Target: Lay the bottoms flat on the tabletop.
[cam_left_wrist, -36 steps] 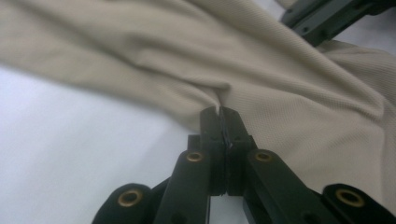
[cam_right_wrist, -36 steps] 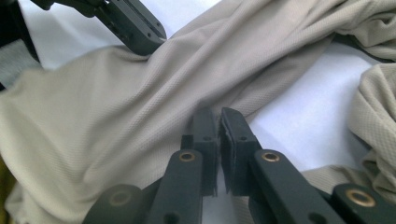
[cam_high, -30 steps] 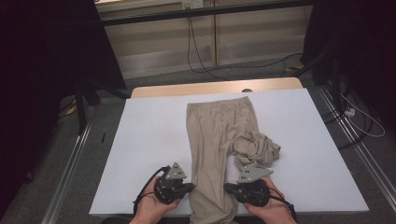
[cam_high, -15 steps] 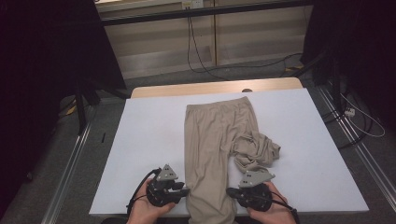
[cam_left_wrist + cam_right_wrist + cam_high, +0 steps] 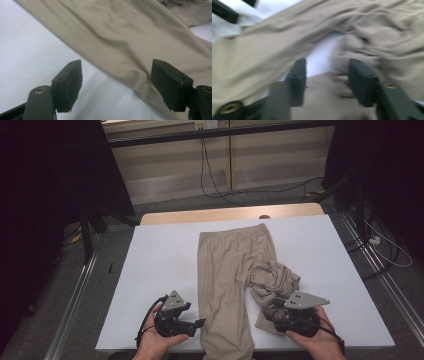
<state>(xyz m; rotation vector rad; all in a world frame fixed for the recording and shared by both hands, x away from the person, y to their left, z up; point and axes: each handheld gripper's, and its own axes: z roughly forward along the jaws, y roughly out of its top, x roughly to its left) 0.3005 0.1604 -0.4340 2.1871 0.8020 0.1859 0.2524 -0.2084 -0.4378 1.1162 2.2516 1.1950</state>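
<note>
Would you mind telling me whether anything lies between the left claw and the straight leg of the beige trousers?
Nothing visible does. The left claw stands open with bare white table cover under it, and the edge of the straight trouser leg already reaches its outer jaw. The jaws have just been opening; nothing is gripped.

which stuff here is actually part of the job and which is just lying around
In the job:
beige trousers, one leg flat, the other bunched up
left gripper, jaws just opened, nothing between them
right gripper, jaws just opened, over the bunched leg
white table cover they lie on

Lying about:
cables on the floor
white plug beside the table
</note>
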